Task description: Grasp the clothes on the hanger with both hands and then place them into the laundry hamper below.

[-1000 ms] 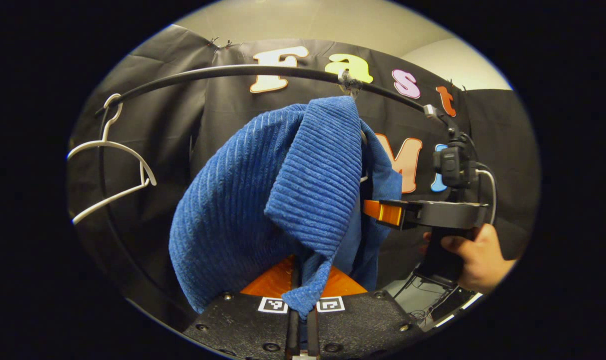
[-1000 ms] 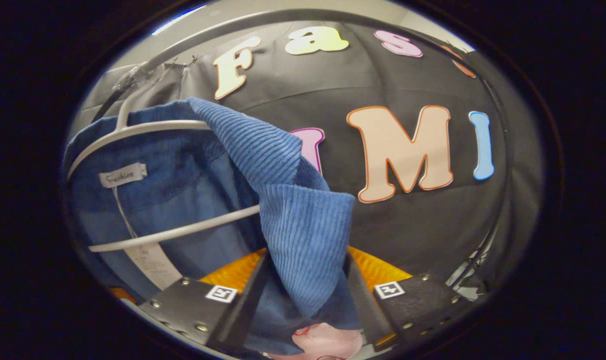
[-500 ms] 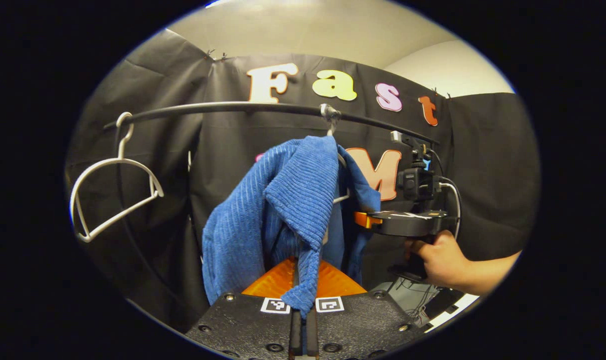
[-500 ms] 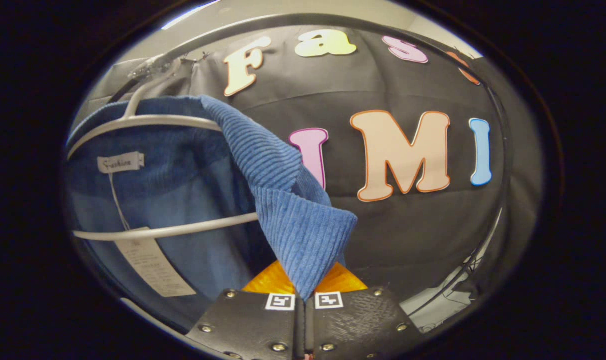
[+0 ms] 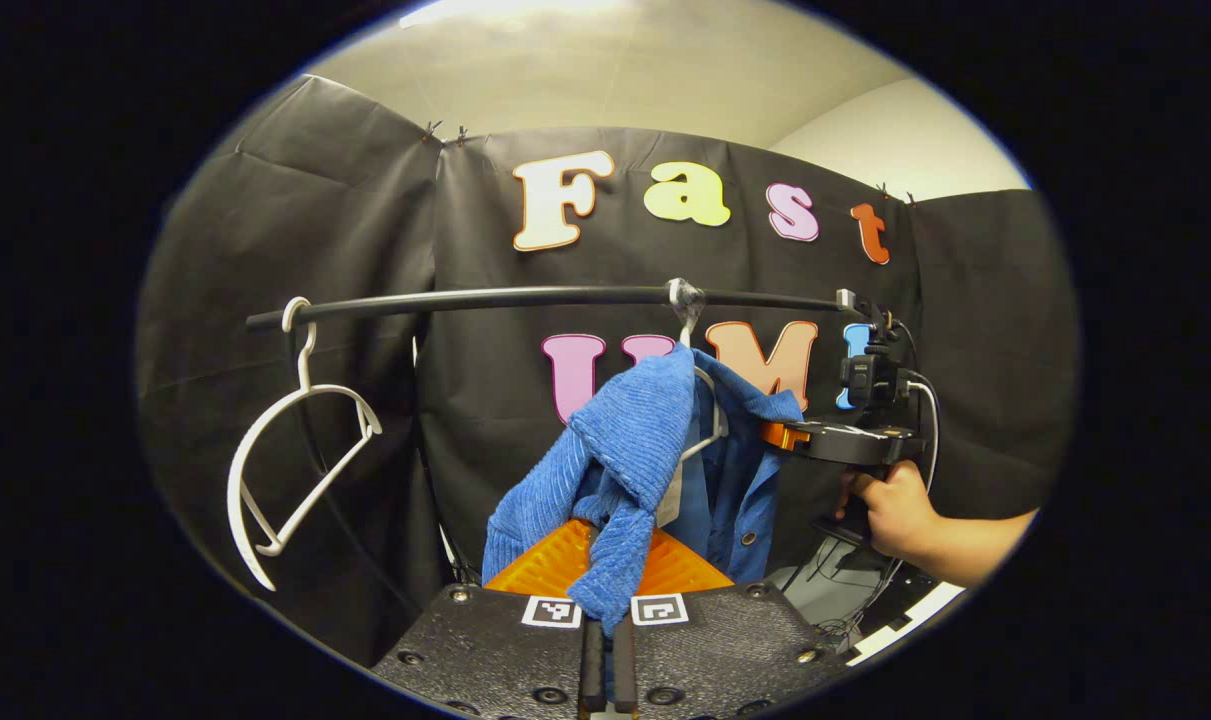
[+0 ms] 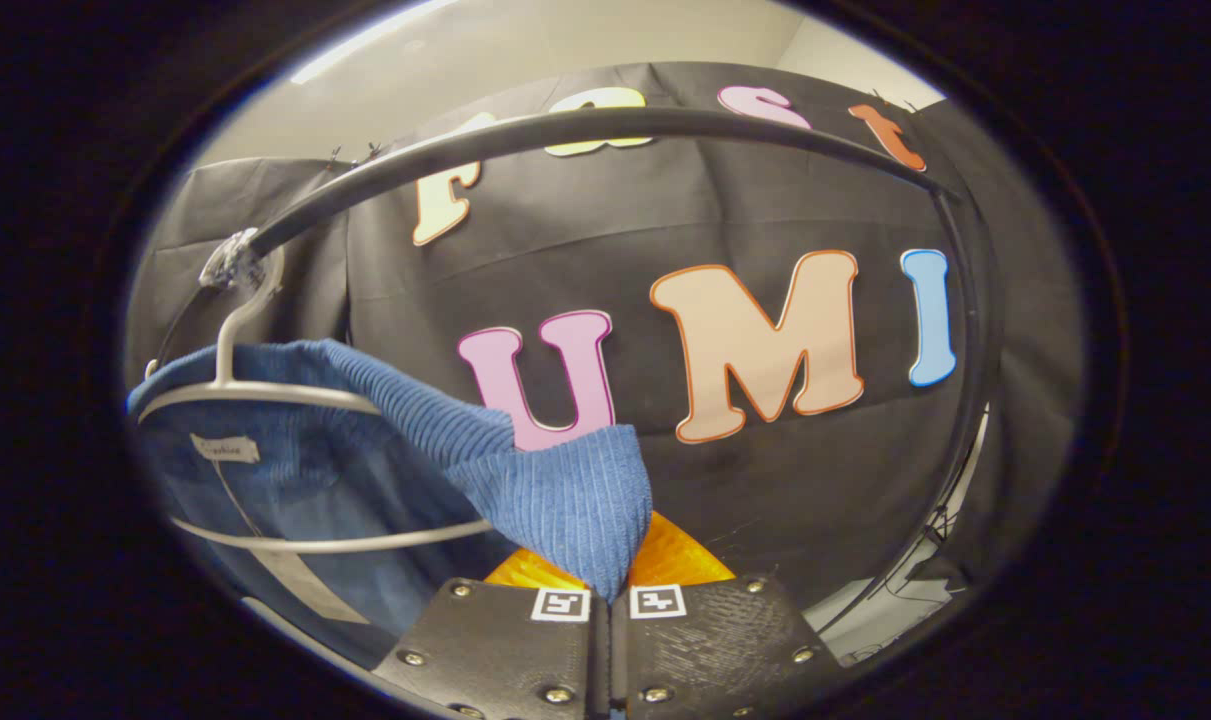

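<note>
My left gripper [image 5: 606, 622] clamped on blue shirt [image 5: 625, 450] edge; right gripper [image 6: 610, 612] clamped on other edge. Shirt half draped on hanger [image 6: 265, 395] under rail [image 5: 525, 296]. Risk: collar snags hanger, hanger swings off rail, or thin pinch slips under pull.

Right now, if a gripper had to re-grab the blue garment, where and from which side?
Take the blue garment by a loose ribbed fold hanging off the white hanger, coming from the front. The cloth bunches there into an edge thin enough to pinch; both the left gripper and right gripper hold such folds.
</note>
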Motion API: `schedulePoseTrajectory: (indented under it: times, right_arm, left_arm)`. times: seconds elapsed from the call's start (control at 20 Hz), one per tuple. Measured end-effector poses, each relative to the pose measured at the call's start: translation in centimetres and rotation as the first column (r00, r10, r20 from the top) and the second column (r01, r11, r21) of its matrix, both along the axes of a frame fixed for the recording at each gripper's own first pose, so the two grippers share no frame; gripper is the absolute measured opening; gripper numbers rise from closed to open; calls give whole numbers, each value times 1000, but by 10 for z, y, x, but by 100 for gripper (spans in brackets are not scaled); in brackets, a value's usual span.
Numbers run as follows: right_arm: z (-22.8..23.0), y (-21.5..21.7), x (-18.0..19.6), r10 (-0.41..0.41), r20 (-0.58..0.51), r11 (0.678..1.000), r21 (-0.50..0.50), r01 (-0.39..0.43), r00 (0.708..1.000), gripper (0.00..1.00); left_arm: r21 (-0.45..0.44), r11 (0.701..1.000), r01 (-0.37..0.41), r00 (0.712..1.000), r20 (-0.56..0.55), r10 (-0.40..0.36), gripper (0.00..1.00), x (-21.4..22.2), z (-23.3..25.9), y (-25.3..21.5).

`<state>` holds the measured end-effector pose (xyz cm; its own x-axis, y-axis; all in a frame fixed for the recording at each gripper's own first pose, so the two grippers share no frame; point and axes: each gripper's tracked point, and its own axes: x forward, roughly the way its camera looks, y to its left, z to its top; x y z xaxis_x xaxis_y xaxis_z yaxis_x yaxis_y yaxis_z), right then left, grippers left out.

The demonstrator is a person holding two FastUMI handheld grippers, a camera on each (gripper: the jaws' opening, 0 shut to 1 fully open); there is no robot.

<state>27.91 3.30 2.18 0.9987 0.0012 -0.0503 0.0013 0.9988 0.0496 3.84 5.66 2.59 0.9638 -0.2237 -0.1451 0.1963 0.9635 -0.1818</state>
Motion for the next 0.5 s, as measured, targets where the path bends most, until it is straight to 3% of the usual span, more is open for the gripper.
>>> schedulePoseTrajectory:
  times: [0.35, 0.5]
  right_arm:
    - [8, 21, 35, 44, 38, 999, 14, -45, 998, 1]
    - [11, 20, 55, 6, 68, 999, 40, -9, 998, 1]
  left_arm:
    - [50, 997, 64, 996, -61, -61, 4, 5, 10, 21]
    - [65, 990, 126, 990, -68, -122, 5, 5, 18, 25]
